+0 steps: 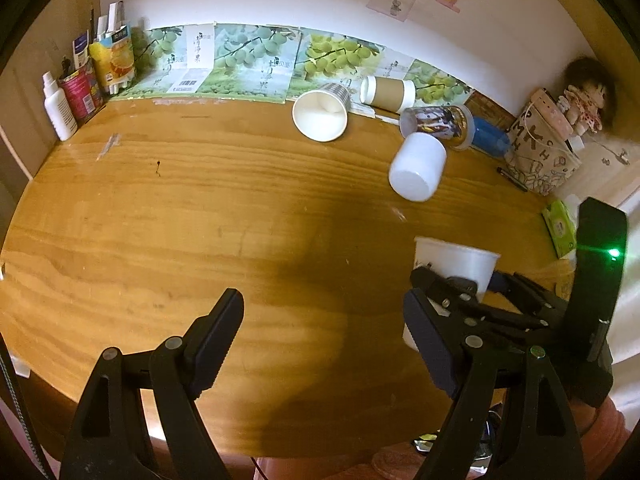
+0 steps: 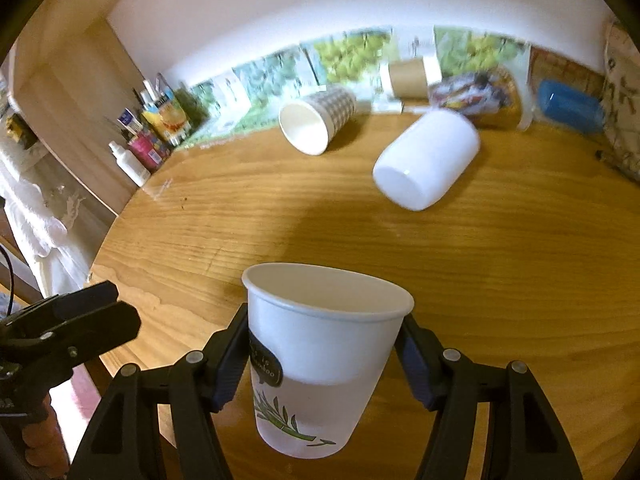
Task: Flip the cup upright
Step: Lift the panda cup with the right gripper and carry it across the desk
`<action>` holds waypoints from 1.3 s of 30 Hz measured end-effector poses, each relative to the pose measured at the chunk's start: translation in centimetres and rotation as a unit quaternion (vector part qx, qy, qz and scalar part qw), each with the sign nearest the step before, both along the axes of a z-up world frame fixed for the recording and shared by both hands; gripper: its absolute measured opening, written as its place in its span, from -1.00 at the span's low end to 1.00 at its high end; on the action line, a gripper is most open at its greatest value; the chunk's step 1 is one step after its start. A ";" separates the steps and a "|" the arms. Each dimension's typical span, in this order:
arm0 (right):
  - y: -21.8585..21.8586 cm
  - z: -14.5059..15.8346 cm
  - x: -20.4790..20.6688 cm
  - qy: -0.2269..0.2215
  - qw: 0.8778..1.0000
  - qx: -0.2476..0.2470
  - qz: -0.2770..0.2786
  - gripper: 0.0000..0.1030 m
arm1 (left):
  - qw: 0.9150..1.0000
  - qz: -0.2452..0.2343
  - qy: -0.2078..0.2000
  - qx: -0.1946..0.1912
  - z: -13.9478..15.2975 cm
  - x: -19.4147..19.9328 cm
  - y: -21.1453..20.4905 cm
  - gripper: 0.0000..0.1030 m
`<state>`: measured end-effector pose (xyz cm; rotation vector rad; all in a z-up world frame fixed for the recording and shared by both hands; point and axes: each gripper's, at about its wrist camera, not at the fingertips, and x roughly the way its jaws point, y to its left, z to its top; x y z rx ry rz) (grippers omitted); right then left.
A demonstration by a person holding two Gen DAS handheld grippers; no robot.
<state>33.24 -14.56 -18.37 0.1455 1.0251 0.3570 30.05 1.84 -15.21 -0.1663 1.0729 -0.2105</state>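
Observation:
My right gripper (image 2: pixel 322 356) is shut on a white paper cup with a leaf print (image 2: pixel 320 356), which stands upright, mouth up, over the near edge of the wooden table (image 2: pixel 500 280). The same cup (image 1: pixel 460 264) and the right gripper (image 1: pixel 456 300) show at the right of the left wrist view. My left gripper (image 1: pixel 324 340) is open and empty over the table's near edge. A plain white cup (image 1: pixel 418 166) (image 2: pixel 426 160) lies on its side farther back. A checked paper cup (image 1: pixel 322 114) (image 2: pixel 316 122) lies on its side, mouth toward me.
A brown-sleeved cup (image 1: pixel 388 92), a printed clear cup (image 1: pixel 438 124) and a blue object (image 1: pixel 490 140) lie near the back wall. Bottles and cans (image 1: pixel 86 80) stand at the back left. A patterned bag (image 1: pixel 544 152) and a doll (image 1: pixel 584 100) sit at the back right.

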 end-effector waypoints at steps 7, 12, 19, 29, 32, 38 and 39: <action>-0.6 1.0 -3.4 -0.106 0.994 -0.027 0.009 0.31 | 1.000 0.002 -0.007 0.005 -0.4 -2.9 -1.0 0.64; -1.3 0.1 -4.8 -0.142 0.989 -0.038 0.000 0.31 | 1.000 0.003 -0.016 0.015 -0.8 -4.0 -1.6 0.64; -2.4 -0.1 -6.5 -0.204 0.977 -0.053 -0.027 0.31 | 1.000 -0.003 -0.016 0.023 -1.3 -5.7 -2.2 0.64; -2.8 -0.5 -8.2 -0.261 0.961 -0.086 -0.035 0.32 | 0.999 0.000 -0.010 0.034 -2.0 -8.4 -2.2 0.64; -2.7 -1.0 -8.5 -0.266 0.959 -0.093 -0.033 0.32 | 0.999 0.000 -0.010 0.037 -2.0 -9.0 -2.0 0.64; -2.2 -1.8 -9.0 -0.270 0.957 -0.105 -0.033 0.33 | 0.999 0.004 -0.008 0.042 -2.2 -9.5 -1.5 0.64; -2.1 -1.9 -9.1 -0.269 0.957 -0.105 -0.033 0.33 | 0.999 0.005 -0.008 0.042 -2.3 -9.6 -1.4 0.64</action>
